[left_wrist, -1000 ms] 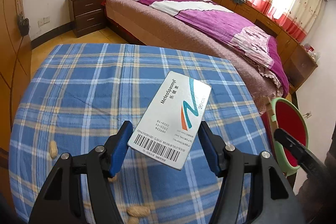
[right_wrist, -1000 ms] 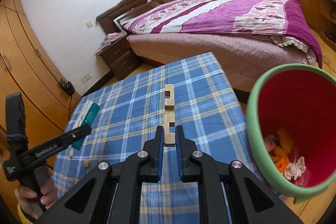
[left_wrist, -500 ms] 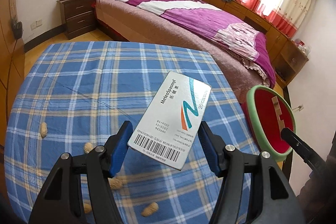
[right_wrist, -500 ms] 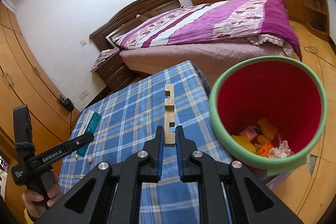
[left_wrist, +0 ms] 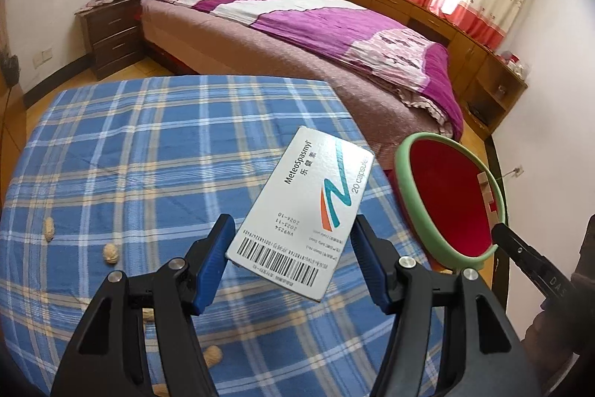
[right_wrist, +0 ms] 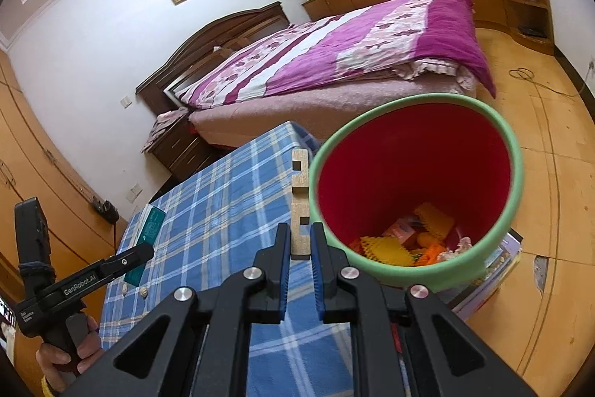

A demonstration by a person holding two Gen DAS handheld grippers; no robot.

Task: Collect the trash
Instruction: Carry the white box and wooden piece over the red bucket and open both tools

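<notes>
In the left wrist view, four peanut shells (left_wrist: pixel 111 253) lie scattered on the blue plaid surface (left_wrist: pixel 148 151) from nine o'clock round to seven o'clock. At the centre, the left hand-held gripper (left_wrist: pixel 292 257) clamps a white MeteoSpasmyl medicine box (left_wrist: pixel 303 216) between its blue pads, barcode end nearest the camera, the box tilted up toward one o'clock above the cloth. At three o'clock stands the green-rimmed red trash bin (left_wrist: pixel 411 207), just past the surface's edge. A pale notched strip shows against the bin's inner wall, and the black tip of the other tool reaches the rim at four o'clock. A bed (left_wrist: pixel 297 21) with a purple cover fills twelve o'clock.

In the right wrist view, a hand (right_wrist: pixel 63 359) at eight o'clock grips the left tool's handle, with the medicine box's teal side at nine o'clock over the plaid cloth. At the centre, the right hand-held gripper (right_wrist: pixel 300 253) is nearly closed, pinching a notched wooden strip (right_wrist: pixel 299 196) that stands upright, its top just beside the bin's rim. The bin opens from two to four o'clock; yellow, orange and pink scraps (right_wrist: pixel 412 240) lie at its bottom.
</notes>
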